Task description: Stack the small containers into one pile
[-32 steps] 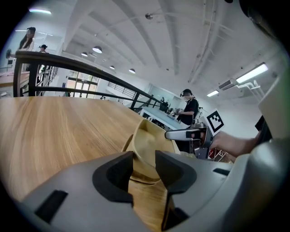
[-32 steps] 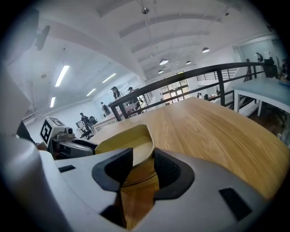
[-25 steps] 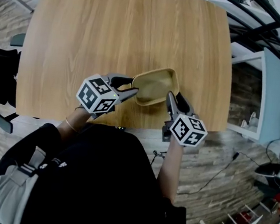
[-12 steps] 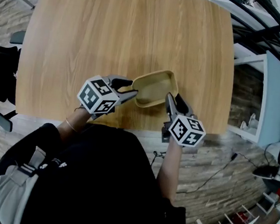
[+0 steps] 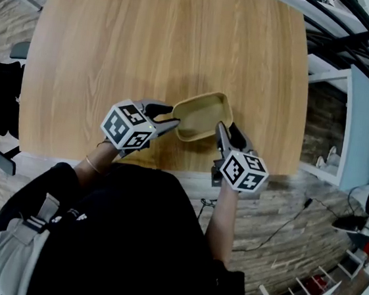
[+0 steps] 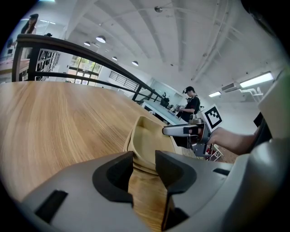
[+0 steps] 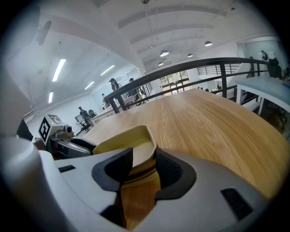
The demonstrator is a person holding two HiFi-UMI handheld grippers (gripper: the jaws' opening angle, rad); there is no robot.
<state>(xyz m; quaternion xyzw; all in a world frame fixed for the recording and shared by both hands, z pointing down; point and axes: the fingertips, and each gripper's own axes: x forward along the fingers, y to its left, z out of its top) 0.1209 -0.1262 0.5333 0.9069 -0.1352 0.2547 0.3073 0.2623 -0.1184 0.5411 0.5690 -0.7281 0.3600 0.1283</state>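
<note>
nothing moved since earlier; container (image 5: 203,116) is in the same spot over the table (image 5: 150,40), near its front edge. left claw (image 5: 172,118) clamps its left end, right claw (image 5: 226,130) clamps its near-right corner.

The left gripper (image 6: 145,164) clamps the near end of the stack of tan containers (image 6: 147,138). The right gripper (image 6: 174,131) sits at the stack's right rim, and the wooden table (image 6: 54,122) stretches away beyond the stack.
</note>
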